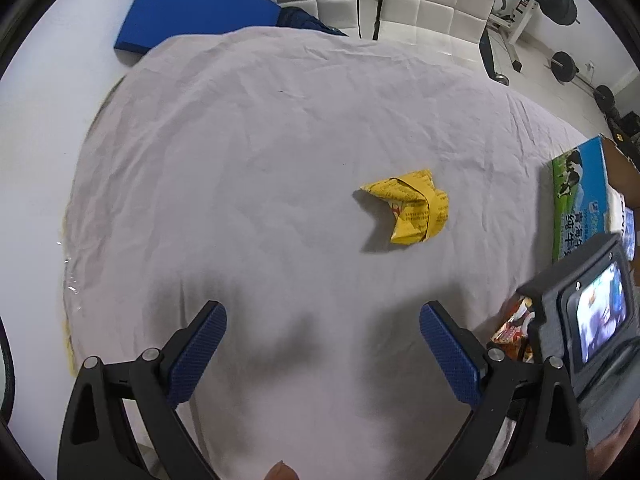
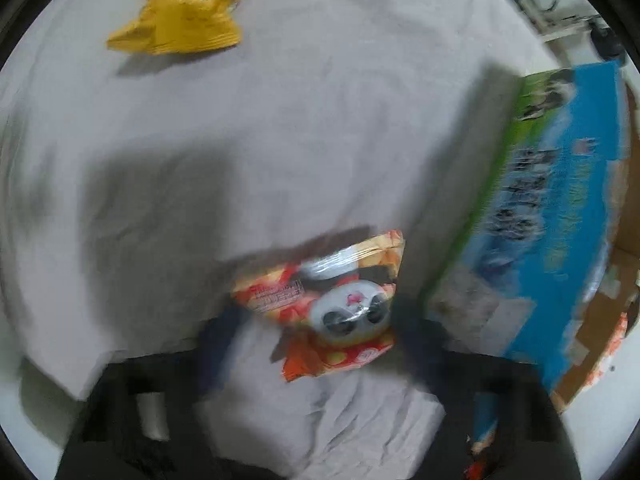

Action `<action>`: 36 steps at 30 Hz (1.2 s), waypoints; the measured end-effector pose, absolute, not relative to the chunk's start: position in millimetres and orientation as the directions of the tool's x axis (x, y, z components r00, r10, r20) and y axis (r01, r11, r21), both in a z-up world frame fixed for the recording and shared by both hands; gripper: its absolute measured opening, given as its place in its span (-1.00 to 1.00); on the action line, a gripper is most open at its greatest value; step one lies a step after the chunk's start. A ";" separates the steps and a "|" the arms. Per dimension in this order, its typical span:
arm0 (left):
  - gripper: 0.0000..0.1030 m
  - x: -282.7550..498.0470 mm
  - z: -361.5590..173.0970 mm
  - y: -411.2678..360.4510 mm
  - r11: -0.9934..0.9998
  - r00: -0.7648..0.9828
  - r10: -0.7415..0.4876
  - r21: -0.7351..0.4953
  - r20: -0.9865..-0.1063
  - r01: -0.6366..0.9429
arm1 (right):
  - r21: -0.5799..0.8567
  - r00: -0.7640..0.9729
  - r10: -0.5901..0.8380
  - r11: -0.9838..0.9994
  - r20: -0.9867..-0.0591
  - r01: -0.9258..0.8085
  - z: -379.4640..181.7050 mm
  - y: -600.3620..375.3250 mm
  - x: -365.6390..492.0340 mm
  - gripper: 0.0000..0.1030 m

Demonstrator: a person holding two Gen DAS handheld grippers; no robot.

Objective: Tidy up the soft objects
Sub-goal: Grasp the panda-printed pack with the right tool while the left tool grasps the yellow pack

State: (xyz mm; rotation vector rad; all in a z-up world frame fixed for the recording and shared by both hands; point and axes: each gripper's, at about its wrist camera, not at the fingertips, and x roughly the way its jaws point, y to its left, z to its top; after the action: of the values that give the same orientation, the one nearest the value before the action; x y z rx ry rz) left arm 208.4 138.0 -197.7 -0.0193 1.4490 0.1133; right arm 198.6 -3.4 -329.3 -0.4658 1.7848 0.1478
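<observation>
Gaping wide and empty, the left tool [image 1: 323, 354] faces a yellow packet [image 1: 406, 209]; the right tool [image 2: 320, 344] (blurred) straddles an orange packet [image 2: 324, 300], grip unclear.

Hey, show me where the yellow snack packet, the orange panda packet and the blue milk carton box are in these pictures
yellow snack packet [image 1: 408, 210], left wrist view, middle of its folded face.
orange panda packet [image 2: 332, 300], right wrist view, beside the panda face.
blue milk carton box [image 2: 560, 216], right wrist view, printed blue side.

Left wrist view sharp, evenly lit; right blurred by motion; fisheye-bent edges.
</observation>
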 end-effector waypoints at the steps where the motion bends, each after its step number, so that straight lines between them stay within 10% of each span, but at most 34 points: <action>1: 0.93 212.4 -202.2 139.6 0.995 0.106 0.056 0.046 -0.993 -0.092 | -0.142 -0.214 -0.238 0.912 -0.947 -0.385 -333.4 -2.7 198.5 0.06; 16: 0.93 298.4 -250.4 137.9 0.978 -0.012 -0.137 -0.133 -0.991 -0.160 | -0.030 -0.177 -0.049 0.993 -0.983 -0.112 -307.5 -24.7 285.9 -0.16; 22: 0.93 329.9 -278.1 120.4 0.973 -0.086 -0.197 -0.184 -0.977 -0.139 | 0.048 -0.176 0.043 0.999 -0.983 -0.024 -310.3 -36.8 310.2 0.38; 30: 0.90 340.1 -317.8 110.4 0.975 -0.182 -0.199 -0.177 -0.963 -0.132 | 0.055 -0.219 0.046 0.998 -0.975 -0.035 -319.8 -42.3 317.3 0.38; 36: 0.06 338.9 -329.0 102.7 0.990 -0.178 -0.136 -0.126 -0.975 -0.067 | 0.047 -0.258 0.040 0.999 -0.965 -0.020 -331.5 -39.2 315.5 0.38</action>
State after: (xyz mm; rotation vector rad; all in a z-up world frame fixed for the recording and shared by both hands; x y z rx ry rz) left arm 338.9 102.7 -329.0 -0.1511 1.7508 -0.0619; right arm 315.5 -39.2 -331.5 0.0149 1.8311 0.0569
